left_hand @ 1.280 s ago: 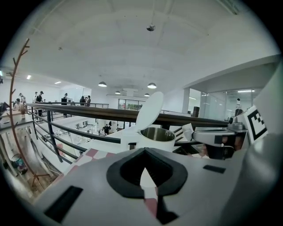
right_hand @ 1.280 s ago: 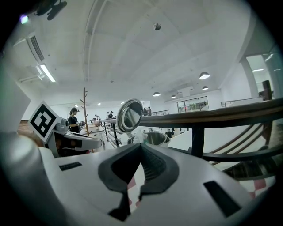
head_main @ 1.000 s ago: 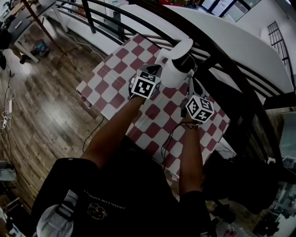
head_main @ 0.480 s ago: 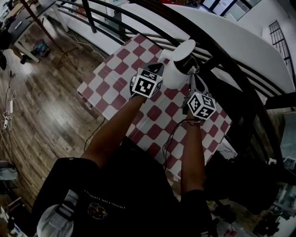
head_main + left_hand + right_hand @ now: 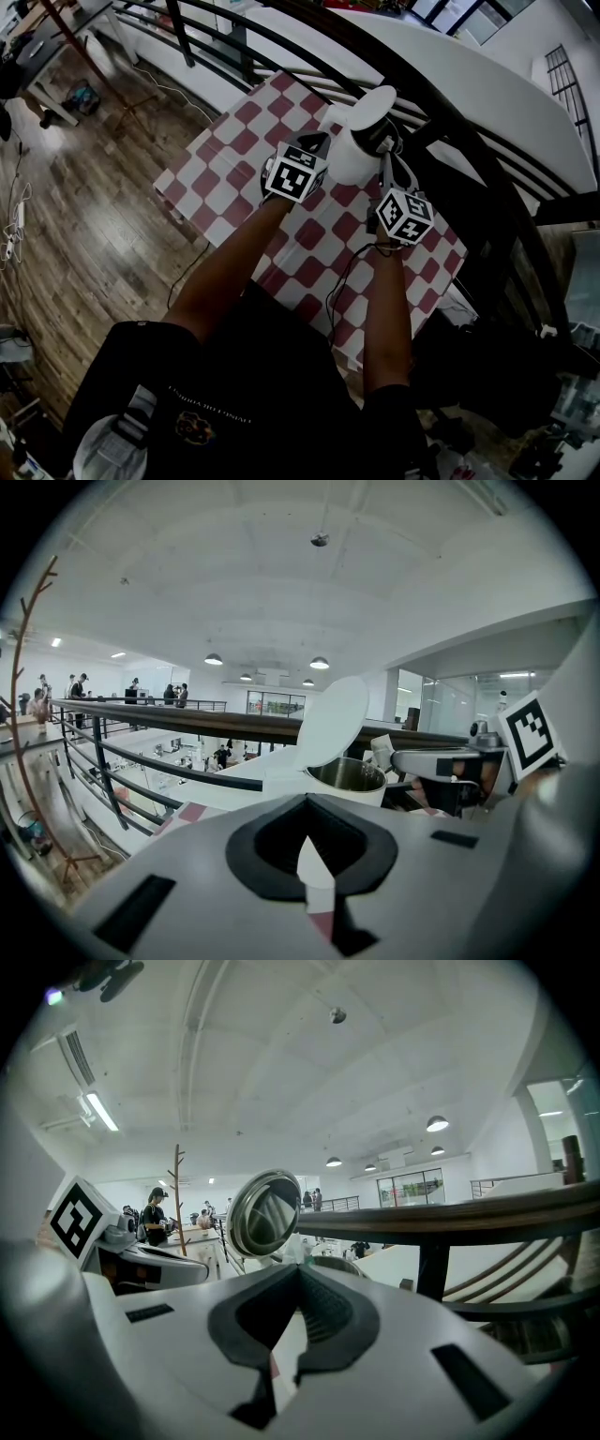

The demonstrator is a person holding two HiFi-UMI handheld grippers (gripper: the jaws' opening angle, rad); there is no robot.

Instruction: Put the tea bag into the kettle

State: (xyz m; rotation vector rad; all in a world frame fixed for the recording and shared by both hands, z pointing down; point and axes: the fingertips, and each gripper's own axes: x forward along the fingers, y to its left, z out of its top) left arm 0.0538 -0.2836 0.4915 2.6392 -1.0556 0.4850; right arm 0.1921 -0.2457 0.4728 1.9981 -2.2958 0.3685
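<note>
The white kettle [image 5: 354,150] stands on the red-and-white checked table [image 5: 234,159] with its lid [image 5: 375,103] swung up, and the steel inside [image 5: 347,774] shows. My right gripper [image 5: 383,155] reaches in from the right and is shut on a small white tea bag [image 5: 382,751] held at the kettle's rim. In the right gripper view the jaws [image 5: 298,1274] meet just before the rim [image 5: 330,1262], below the lid's mirror underside [image 5: 264,1213]. My left gripper [image 5: 321,143] hovers at the kettle's left side, jaws [image 5: 306,806] shut with nothing seen between them.
A dark curved railing [image 5: 450,103] runs close behind the kettle and table. A black cable [image 5: 345,272] trails off the table's near edge. Wooden floor [image 5: 84,216] lies far below at the left. People stand far off along the balcony [image 5: 131,694].
The right gripper has edged a little toward the kettle's opening with the tea bag. The left gripper has stayed where it was.
</note>
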